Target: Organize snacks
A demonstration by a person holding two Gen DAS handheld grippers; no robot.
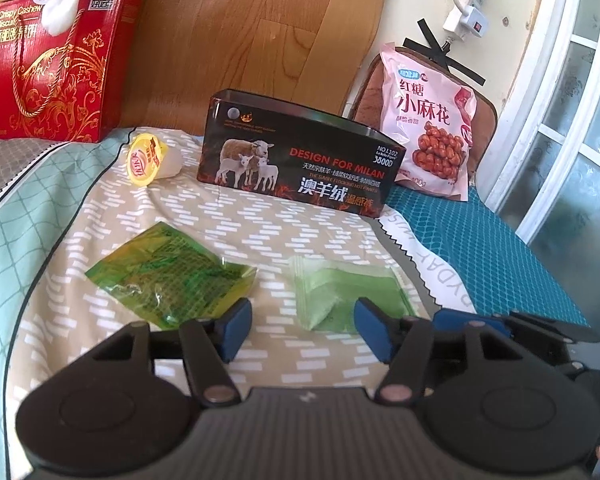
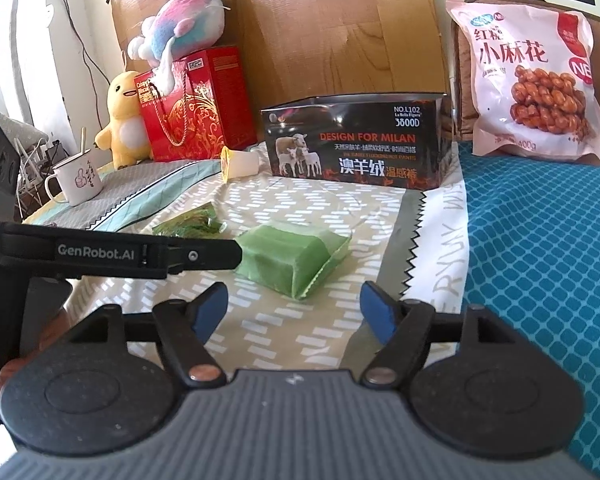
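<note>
A black open-topped box [image 1: 300,152] with sheep printed on it stands at the back of the patterned cloth; it also shows in the right wrist view [image 2: 352,144]. A shiny green snack packet [image 1: 168,276] and a pale green wrapped cake [image 1: 348,292] lie in front of my left gripper [image 1: 304,330], which is open and empty. In the right wrist view the green cake [image 2: 292,256] lies just ahead of my open, empty right gripper [image 2: 296,312], with the shiny packet [image 2: 192,224] further left. A jelly cup [image 1: 150,158] lies on its side left of the box. A pink snack bag [image 1: 436,124] leans upright at the back right.
A red biscuit gift box [image 1: 56,64] stands at the back left with plush toys [image 2: 180,20] on and beside it. A white mug [image 2: 78,176] sits at the far left. A teal cloth [image 2: 540,240] covers the right side. A wooden board [image 1: 252,32] backs the scene.
</note>
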